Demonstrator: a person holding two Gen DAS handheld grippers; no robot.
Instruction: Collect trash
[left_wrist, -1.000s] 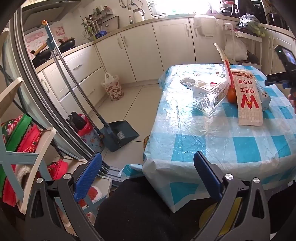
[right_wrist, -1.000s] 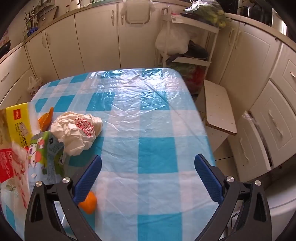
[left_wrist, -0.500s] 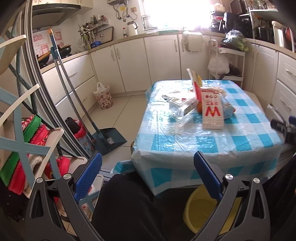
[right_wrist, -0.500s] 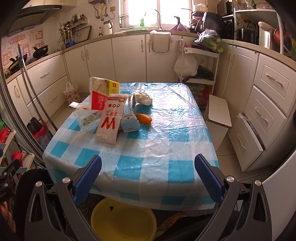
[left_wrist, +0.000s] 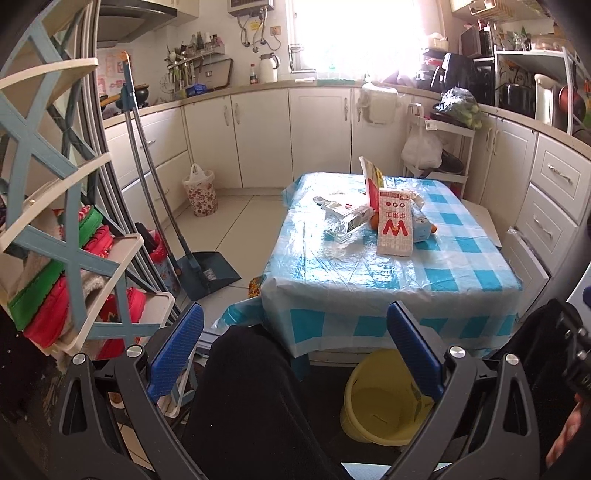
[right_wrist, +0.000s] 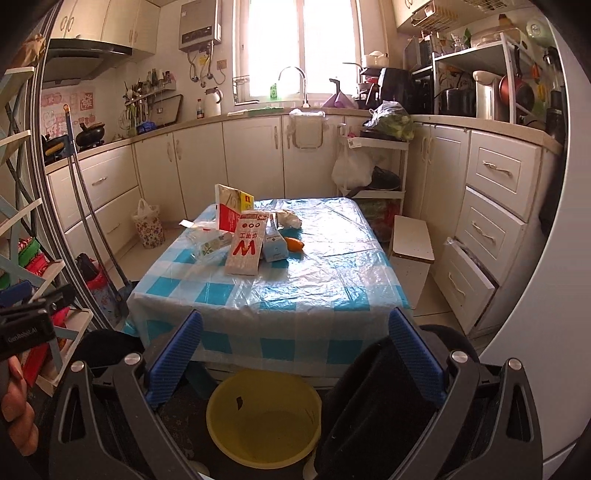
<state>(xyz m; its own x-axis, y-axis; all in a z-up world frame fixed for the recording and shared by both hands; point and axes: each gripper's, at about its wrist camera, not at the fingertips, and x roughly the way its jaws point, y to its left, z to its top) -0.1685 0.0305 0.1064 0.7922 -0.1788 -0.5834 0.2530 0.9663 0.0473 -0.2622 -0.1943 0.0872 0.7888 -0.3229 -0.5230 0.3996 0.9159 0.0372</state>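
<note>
Both tongs, left (left_wrist: 295, 354) and right (right_wrist: 293, 356), gaping empty, well short of the white red-lettered paper bag (right_wrist: 245, 252) lying lengthwise ahead on the blue-checked bench (right_wrist: 314, 288) (right marginally nearer, seemingly).

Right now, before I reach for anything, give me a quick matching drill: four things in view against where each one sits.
Things:
1. yellow basin
2. W bag
3. dustpan
4. floral bin

Places:
A. on the floor by the cabinets, beyond the table's left side
B. flat on the checked tablecloth, among the trash
C. on the floor at the table's near edge, partly under it
D. on the floor left of the table, with its long handle leaning up

Pairs: 1-C, 2-B, 3-D, 4-A
</note>
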